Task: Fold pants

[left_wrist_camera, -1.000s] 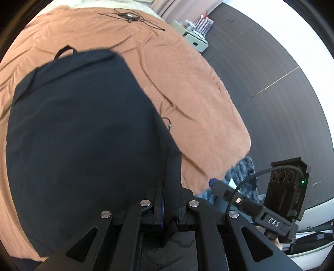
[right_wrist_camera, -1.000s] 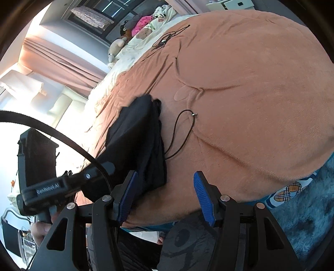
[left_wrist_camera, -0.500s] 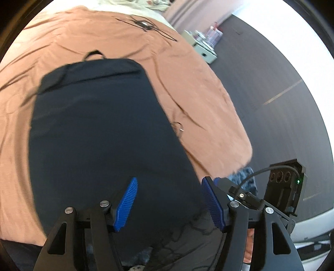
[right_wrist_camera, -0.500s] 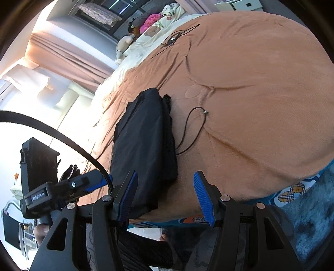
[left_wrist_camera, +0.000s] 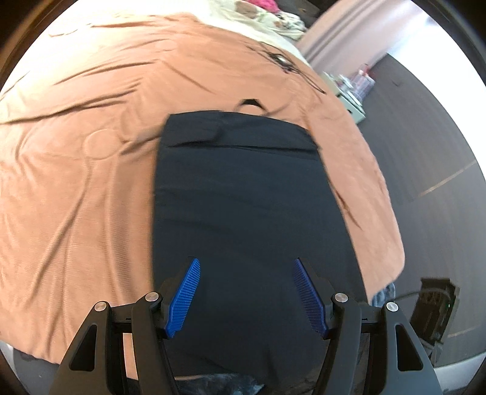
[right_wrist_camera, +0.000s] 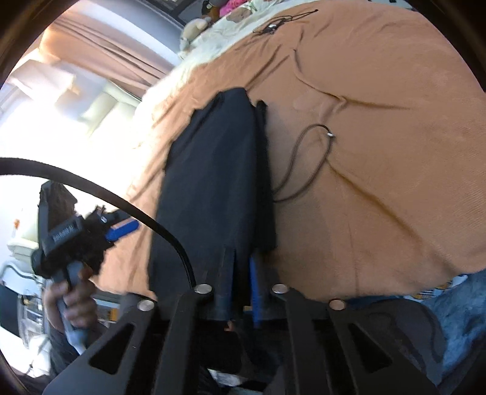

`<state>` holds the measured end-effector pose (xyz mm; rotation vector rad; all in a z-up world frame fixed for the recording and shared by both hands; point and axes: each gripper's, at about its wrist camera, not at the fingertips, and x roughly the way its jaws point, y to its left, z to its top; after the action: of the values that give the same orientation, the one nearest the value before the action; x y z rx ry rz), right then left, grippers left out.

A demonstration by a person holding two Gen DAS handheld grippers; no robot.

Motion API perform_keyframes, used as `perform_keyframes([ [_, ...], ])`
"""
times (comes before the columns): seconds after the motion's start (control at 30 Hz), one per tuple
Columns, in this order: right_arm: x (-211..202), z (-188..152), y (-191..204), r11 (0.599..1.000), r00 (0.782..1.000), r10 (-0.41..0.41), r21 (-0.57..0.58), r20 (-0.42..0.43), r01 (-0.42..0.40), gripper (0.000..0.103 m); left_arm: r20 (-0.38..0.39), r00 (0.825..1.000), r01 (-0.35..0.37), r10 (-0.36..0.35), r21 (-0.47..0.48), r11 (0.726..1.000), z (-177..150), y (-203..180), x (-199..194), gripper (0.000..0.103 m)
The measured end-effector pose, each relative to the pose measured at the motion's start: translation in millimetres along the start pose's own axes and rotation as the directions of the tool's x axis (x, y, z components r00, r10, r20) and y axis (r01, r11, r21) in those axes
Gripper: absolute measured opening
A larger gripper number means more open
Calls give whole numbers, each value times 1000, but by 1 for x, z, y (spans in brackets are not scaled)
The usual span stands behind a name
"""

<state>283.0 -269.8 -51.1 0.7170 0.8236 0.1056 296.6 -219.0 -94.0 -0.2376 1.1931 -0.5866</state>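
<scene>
Dark navy pants [left_wrist_camera: 243, 197] lie folded and flat on the brown bed cover [left_wrist_camera: 76, 182], waistband end far from me. My left gripper [left_wrist_camera: 246, 293] hovers open over their near end, blue pads [left_wrist_camera: 185, 291] spread wide with nothing pinched. In the right wrist view the pants [right_wrist_camera: 212, 170] run away from me as a long dark strip. My right gripper [right_wrist_camera: 240, 273] is shut on the pants' near edge, with fabric caught between its fingers. A brown drawstring [right_wrist_camera: 303, 164] trails from the pants onto the cover. The left gripper [right_wrist_camera: 121, 229] shows at the left, held by a hand [right_wrist_camera: 70, 303].
A thin black cable [left_wrist_camera: 282, 60] lies on the far part of the bed, with pillows and soft toys [right_wrist_camera: 194, 27] beyond it. Dark floor [left_wrist_camera: 425, 136] and a small white cabinet [left_wrist_camera: 352, 100] are off the bed's right side. A blue rug [right_wrist_camera: 455, 319] lies below the bed edge.
The left gripper let go of the pants and opened, then swung over so the pants lie centred below it. The right gripper went from open to shut on the pants' near edge.
</scene>
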Motion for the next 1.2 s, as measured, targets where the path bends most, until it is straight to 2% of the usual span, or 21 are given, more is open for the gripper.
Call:
perform_keyframes([
  [0.17, 10, -2, 2, 998, 997, -54, -19, -57, 53, 4, 0, 1000, -21, 21, -55, 998, 3, 29, 5, 66],
  [0.3, 2, 7, 3, 1000, 999, -4, -5, -50, 4, 8, -4, 1000, -26, 26, -83, 996, 10, 42, 11, 66],
  [0.33, -2, 10, 3, 1000, 999, 1, -10, -36, -1, 16, -2, 1000, -26, 26, -90, 996, 11, 46, 11, 66],
  [0.37, -6, 14, 4, 1000, 1000, 1, -20, -20, -2, 30, -1, 1000, -25, 25, -96, 995, 10, 47, 10, 66],
  [0.43, -10, 25, 4, 999, 1000, -5, -38, 10, 5, 48, 1, 1000, -24, 24, -105, 994, 12, 50, 12, 66],
  [0.67, -2, 57, 2, 998, 1000, 7, -60, 19, -6, 50, 1, 1000, -14, 14, -119, 993, 19, 56, 18, 63],
  [1.07, 56, 111, 3, 990, 991, 88, -103, -99, -98, 50, -20, 1000, 0, -3, -161, 987, 36, 67, 41, 56],
  [1.2, 77, 127, -2, 989, 986, 99, -99, -137, -113, 57, -26, 1000, 3, -7, -168, 986, 40, 68, 48, 56],
])
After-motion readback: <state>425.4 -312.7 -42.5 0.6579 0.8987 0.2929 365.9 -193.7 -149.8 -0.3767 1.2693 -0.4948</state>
